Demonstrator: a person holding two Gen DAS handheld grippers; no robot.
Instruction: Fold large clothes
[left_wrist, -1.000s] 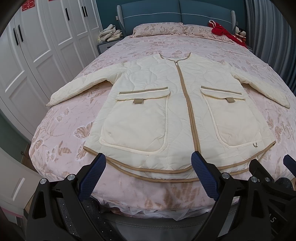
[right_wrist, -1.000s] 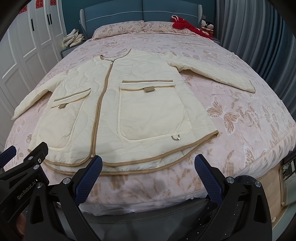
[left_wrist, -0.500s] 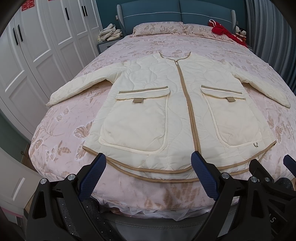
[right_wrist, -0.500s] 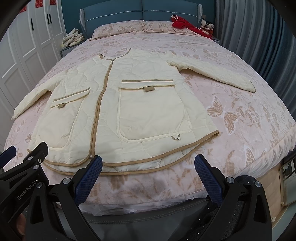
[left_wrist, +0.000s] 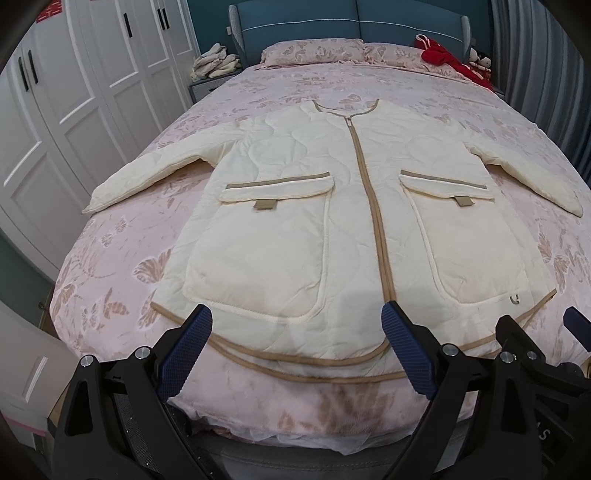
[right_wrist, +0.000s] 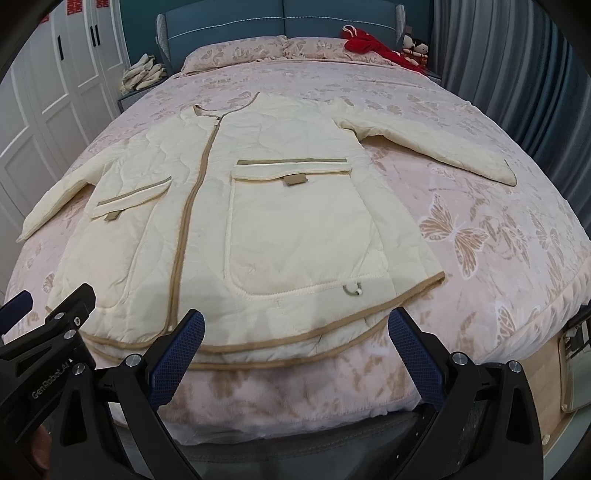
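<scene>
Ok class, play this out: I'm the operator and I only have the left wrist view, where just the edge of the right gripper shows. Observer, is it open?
Observer: Yes. The right wrist view shows the right gripper with its jaws wide apart, holding nothing, near the jacket hem.
Operator: On that side, does the sleeve end have any trim?
Observer: Yes, a thin brown band edges the cuff. The sleeve lies flat on the bedspread.
</scene>
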